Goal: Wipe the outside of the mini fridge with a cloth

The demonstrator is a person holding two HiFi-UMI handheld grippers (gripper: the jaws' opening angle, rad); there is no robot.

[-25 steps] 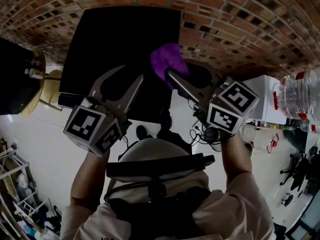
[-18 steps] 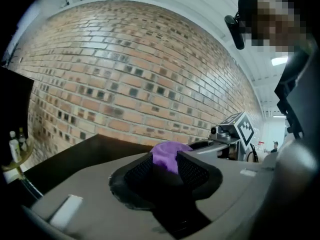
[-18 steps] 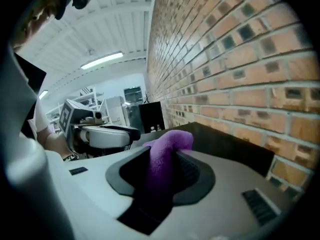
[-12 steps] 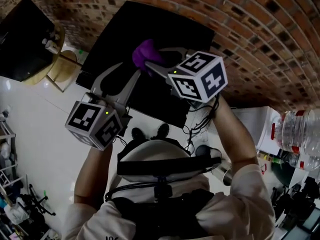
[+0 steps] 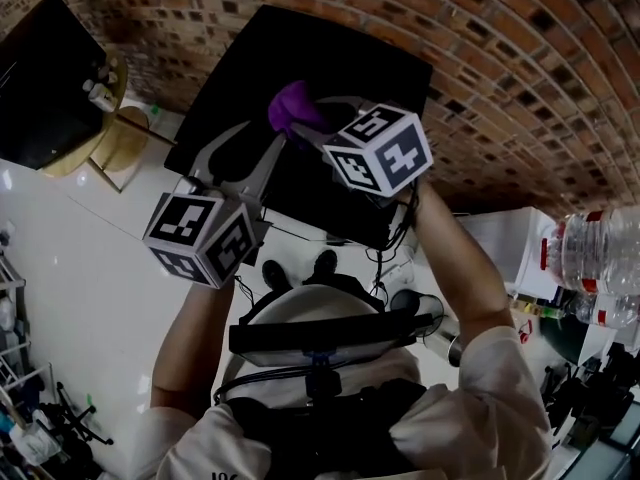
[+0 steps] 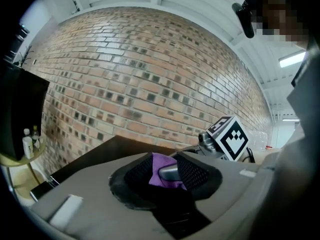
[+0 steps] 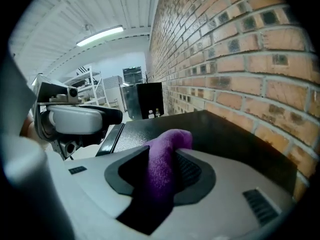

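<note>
Right gripper view: the fingers (image 7: 189,170) of the right gripper (image 7: 165,159) are closed on a purple cloth (image 7: 169,143). The cloth stands up between them in a fold over the black top of the mini fridge (image 7: 225,129); whether it touches the top I cannot tell. The left gripper (image 6: 168,165) is just beside it, over the same top. Its fingers (image 6: 192,174) are apart and grip nothing. A brick wall (image 5: 500,88) rises behind the fridge.
</note>
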